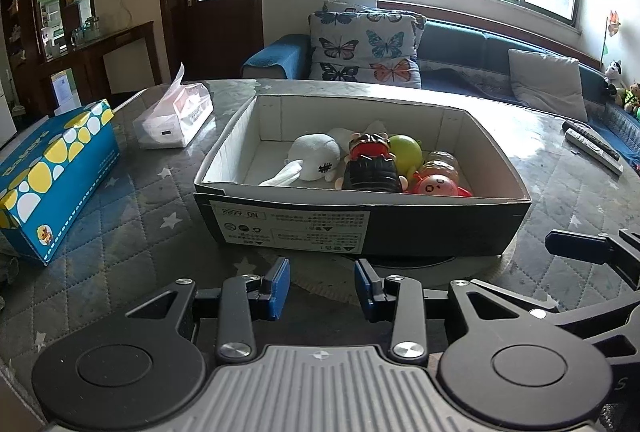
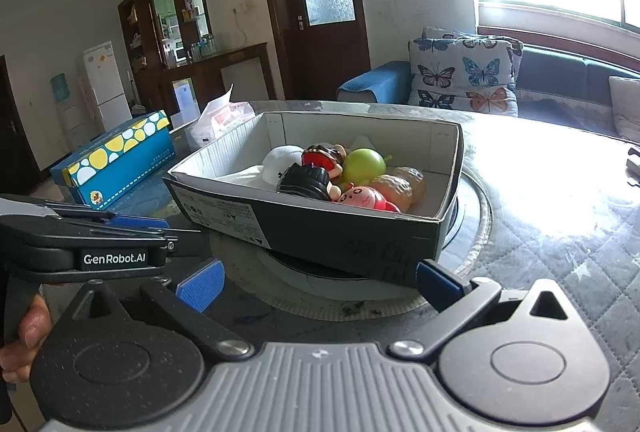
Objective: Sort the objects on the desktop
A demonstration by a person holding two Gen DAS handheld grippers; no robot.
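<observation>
A black cardboard box with a white inside (image 1: 360, 228) (image 2: 320, 228) stands on the table and holds several toys: a white plush (image 1: 314, 156), a black-haired doll (image 1: 372, 170) (image 2: 308, 178), a green ball (image 1: 405, 151) (image 2: 364, 164), a pink round toy (image 1: 436, 186) (image 2: 362, 197) and brown walnut-like toys (image 2: 400, 184). My left gripper (image 1: 322, 286) is open and empty, just in front of the box's near wall. My right gripper (image 2: 318, 282) is wide open and empty, at the box's near right corner. The left gripper shows at the left of the right wrist view (image 2: 120, 232).
A blue tissue box with yellow and white dots (image 1: 52, 172) (image 2: 120, 160) lies at the left. A white soft tissue pack (image 1: 174, 116) lies behind it. Remote controls (image 1: 592, 144) lie at the far right. The box rests on a round turntable (image 2: 360, 296). A sofa stands behind the table.
</observation>
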